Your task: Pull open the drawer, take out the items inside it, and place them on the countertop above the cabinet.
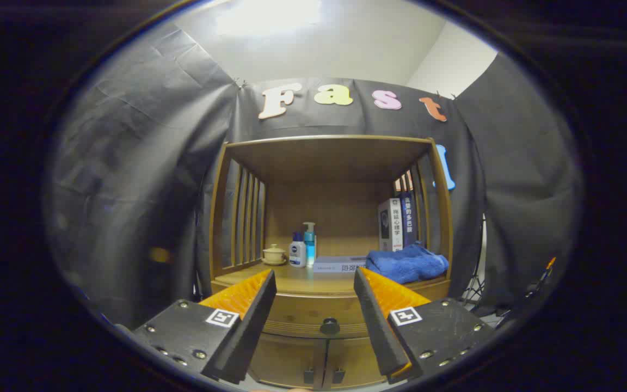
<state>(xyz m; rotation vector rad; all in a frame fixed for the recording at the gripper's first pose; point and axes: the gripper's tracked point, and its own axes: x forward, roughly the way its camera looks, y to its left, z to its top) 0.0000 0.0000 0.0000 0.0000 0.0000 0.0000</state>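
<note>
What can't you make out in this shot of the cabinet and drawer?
- Drawer contents: hidden in the gripper view; the drawer is closed, knob just ahead of the open gripper.
- Lower cabinet doors: partly covered by the fingers and cut off at the bottom.
- Flat box on the countertop: partly behind the blue towel.
- Small cup: too small to tell whether it holds anything.

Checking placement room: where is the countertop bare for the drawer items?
Bare wood runs along the countertop front, between the slatted side and the blue towel. The back is crowded: cup, two bottles, flat box, books. The gripper is open before the drawer knob.
</note>
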